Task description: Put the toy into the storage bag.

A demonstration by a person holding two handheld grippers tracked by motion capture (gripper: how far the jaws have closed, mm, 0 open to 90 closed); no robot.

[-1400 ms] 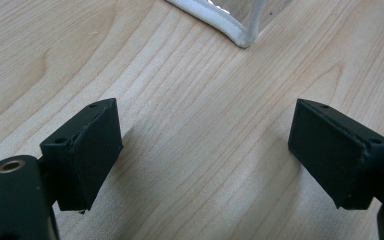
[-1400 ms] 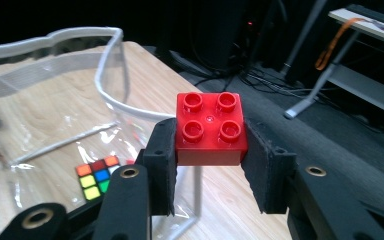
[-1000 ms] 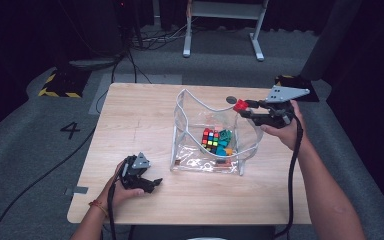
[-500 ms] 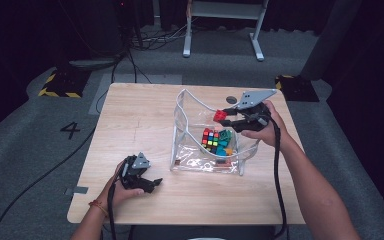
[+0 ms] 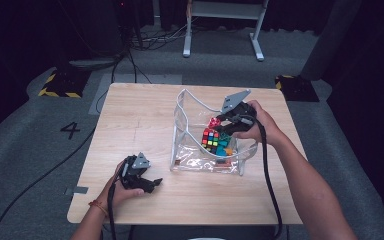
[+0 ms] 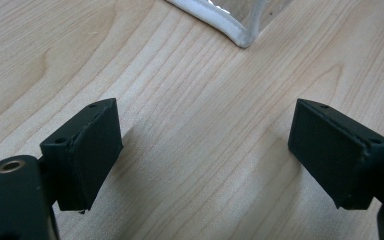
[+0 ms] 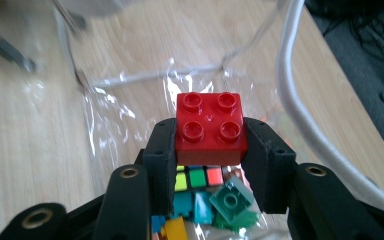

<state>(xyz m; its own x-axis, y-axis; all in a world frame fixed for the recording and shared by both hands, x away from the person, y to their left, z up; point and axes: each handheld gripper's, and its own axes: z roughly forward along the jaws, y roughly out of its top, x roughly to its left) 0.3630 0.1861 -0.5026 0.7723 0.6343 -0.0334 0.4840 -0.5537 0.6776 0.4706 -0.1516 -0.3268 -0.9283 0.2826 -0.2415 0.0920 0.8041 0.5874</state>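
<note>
at the centre of the right gripper view, the right gripper (image 7: pixel 211 150) pinches a red brick (image 7: pixel 210 127) above the clear bag (image 7: pixel 130 125). the left gripper (image 6: pixel 205 150) rests spread over bare table (image 6: pixel 190 100) at the lower left of the high view.

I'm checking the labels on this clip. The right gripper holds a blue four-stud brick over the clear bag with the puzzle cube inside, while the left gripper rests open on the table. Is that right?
Not quite: the brick is red, not blue, as the right gripper view shows. The rest stands: the right gripper clamps it over the clear bag holding the puzzle cube, and the left gripper rests open on the table.

Wooden table (image 5: pixel 145 120); floor numeral 4 (image 5: pixel 71 130); hazard-striped plate (image 5: pixel 59 85).
</note>
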